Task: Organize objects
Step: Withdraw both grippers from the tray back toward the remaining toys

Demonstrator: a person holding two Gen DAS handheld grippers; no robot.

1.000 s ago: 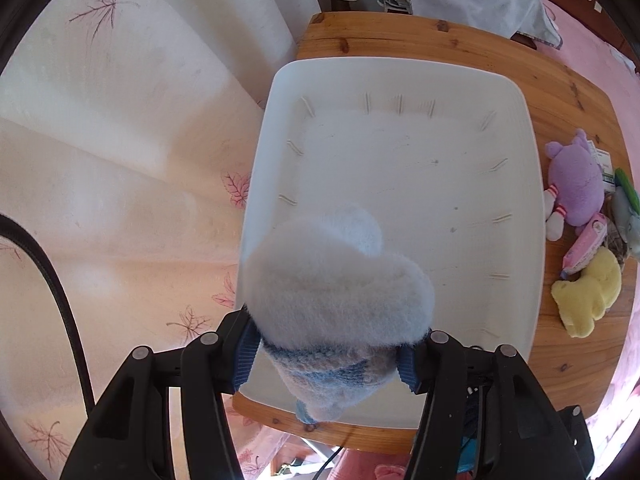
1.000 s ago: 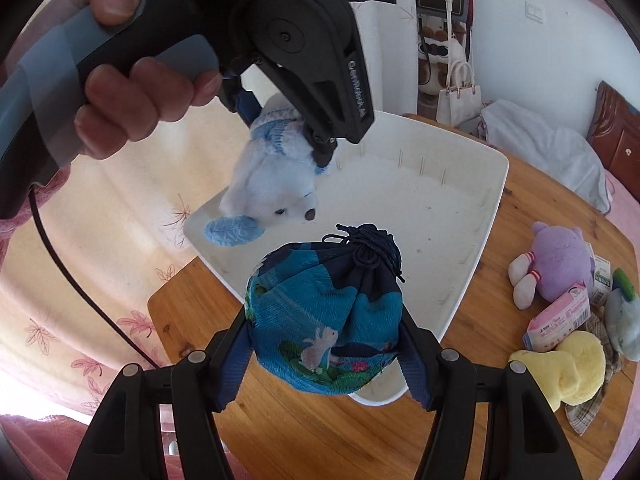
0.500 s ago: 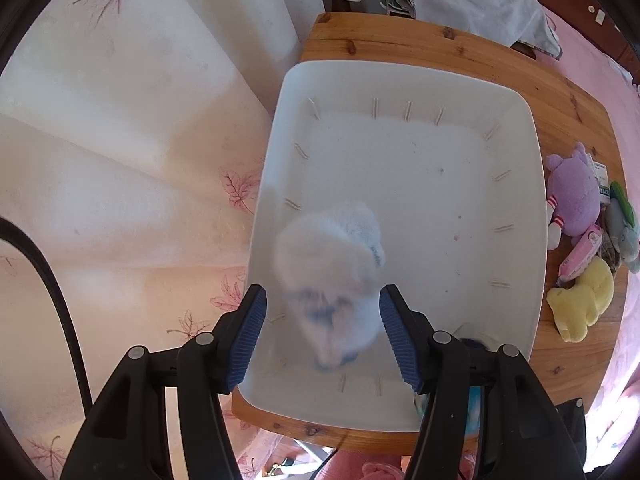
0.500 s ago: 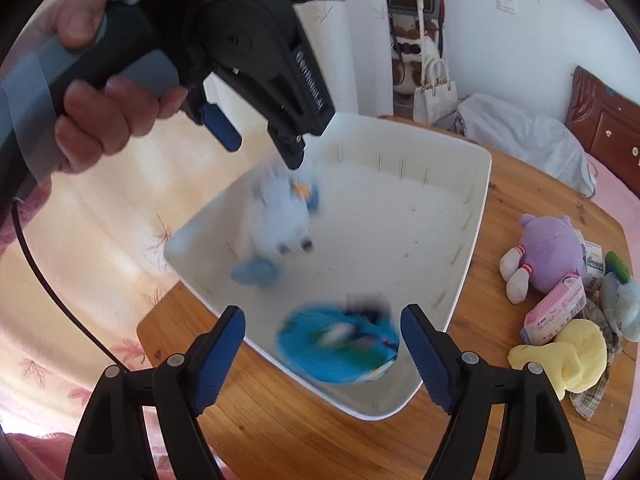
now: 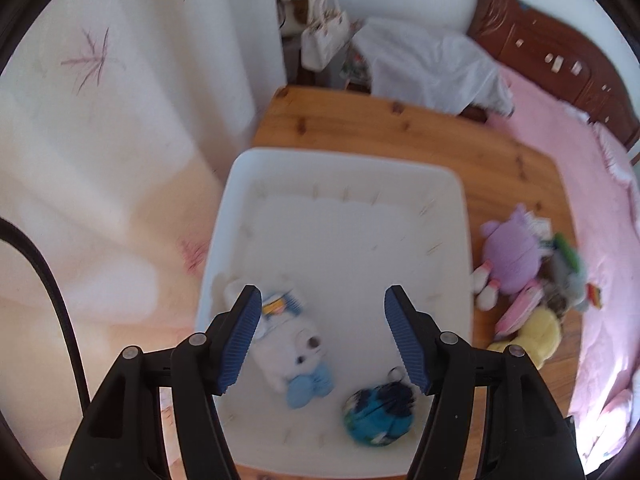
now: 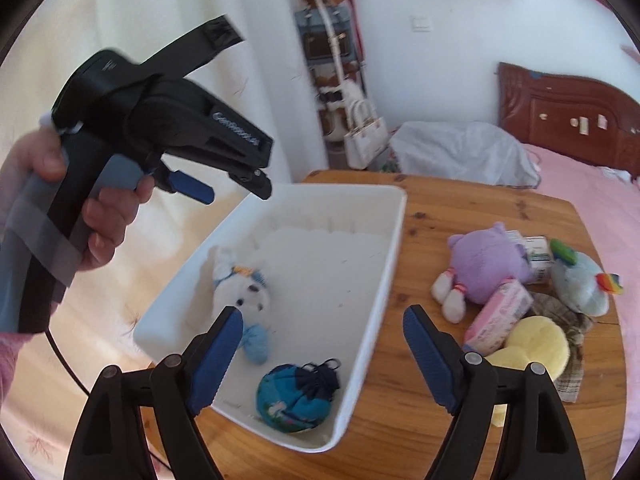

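Both claws hang above the white bin [image 6: 384, 240] with nothing in them. The left gripper [image 5: 322, 334] has its blue-padded jaws spread and opening wider; nothing sits between the pads, and the white plush bear [image 5: 292, 344] lies below them on the bin floor, toward the left jaw, its pale blue foot pointing back at the camera. To the right of the bear, under that claw's right jaw, rests the blue drawstring pouch [image 5: 378, 414], also on the bin floor and apart from the bear. From the right wrist view, the right gripper [image 6: 322, 346] is likewise wide and opening, empty — the bear [image 6: 240, 292] lies just past its left jaw and the pouch [image 6: 298, 396] lies below the gap, in the near corner of the bin. Up and to the left of this claw, a hand [image 6: 80, 208] grips the handle of the other tool, which is held above the bin's far-left edge. Off to the right of both claws, on the bare wooden table [image 6: 460, 208], sits a loose heap well apart from the bin: a purple plush [image 6: 484, 268], a pink packet [image 6: 500, 316], a yellow plush [image 6: 532, 344] lying on a plaid cloth [image 6: 572, 336], a grey-blue plush [image 6: 580, 284] with a rainbow tail, and a small box [image 6: 538, 254] behind the purple one. Everything looks a little smeared in the left wrist view.
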